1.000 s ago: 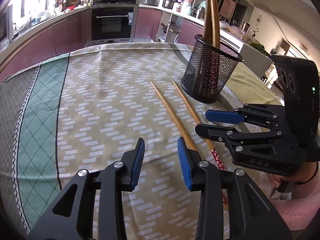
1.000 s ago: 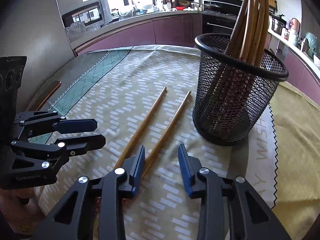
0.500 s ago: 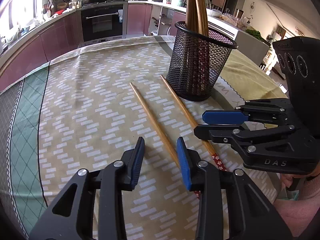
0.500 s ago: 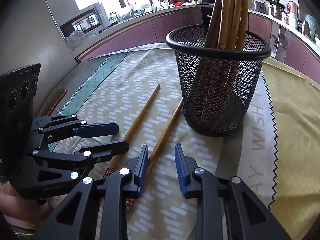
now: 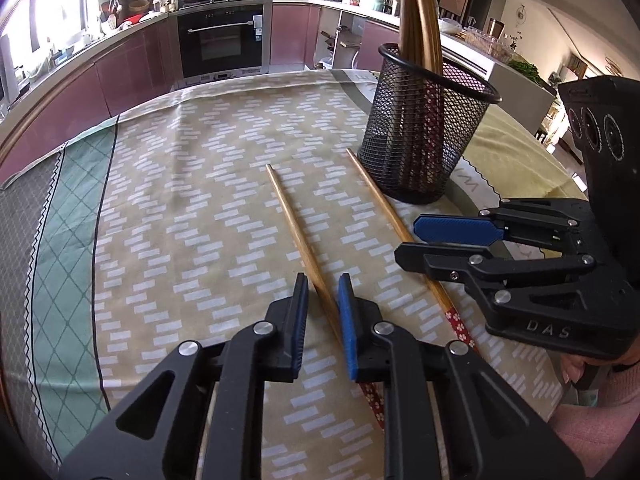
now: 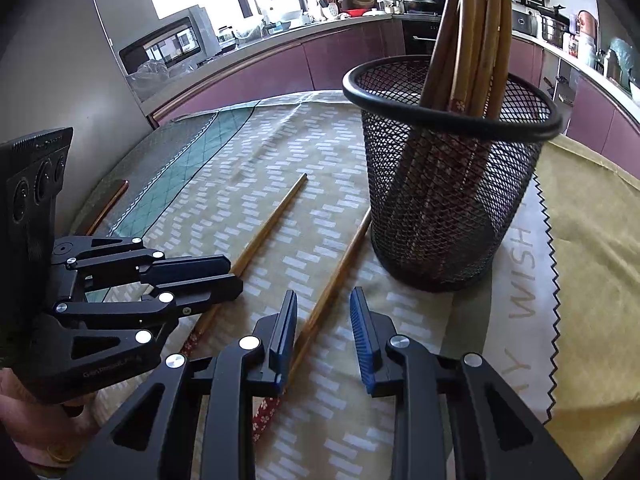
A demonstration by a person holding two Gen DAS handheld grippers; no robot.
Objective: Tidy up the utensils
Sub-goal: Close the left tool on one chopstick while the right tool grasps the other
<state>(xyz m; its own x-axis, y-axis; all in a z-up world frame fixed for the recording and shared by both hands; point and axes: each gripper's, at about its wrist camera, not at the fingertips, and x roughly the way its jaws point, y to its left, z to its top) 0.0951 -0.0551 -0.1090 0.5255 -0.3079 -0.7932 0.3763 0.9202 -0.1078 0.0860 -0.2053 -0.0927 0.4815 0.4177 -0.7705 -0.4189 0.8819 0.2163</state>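
Two wooden chopsticks lie side by side on the tablecloth. The left chopstick [image 5: 292, 220] [image 6: 272, 220] runs between the fingers of my left gripper [image 5: 323, 292] [image 6: 236, 272]. Its jaws are closing around the stick, with a narrow gap still showing beside each pad. The right chopstick [image 5: 380, 204] [image 6: 340, 264] lies by the foot of a black mesh basket [image 5: 420, 140] [image 6: 440, 200]. My right gripper [image 6: 324, 308] [image 5: 408, 238] hangs open over it, the stick close to its left pad. Several chopsticks [image 5: 416, 20] [image 6: 476, 32] stand upright in the basket.
A patterned tablecloth [image 5: 180, 200] covers the round table, with a green band on its left side. The two grippers sit close together, nearly touching. A pink sleeve [image 5: 600, 420] is at the lower right. Kitchen counters and an oven [image 5: 220, 40] lie beyond the table.
My left gripper has shifted over the left chopstick and its jaws have narrowed around it. The right gripper has drawn a little nearer to the basket and the right chopstick.
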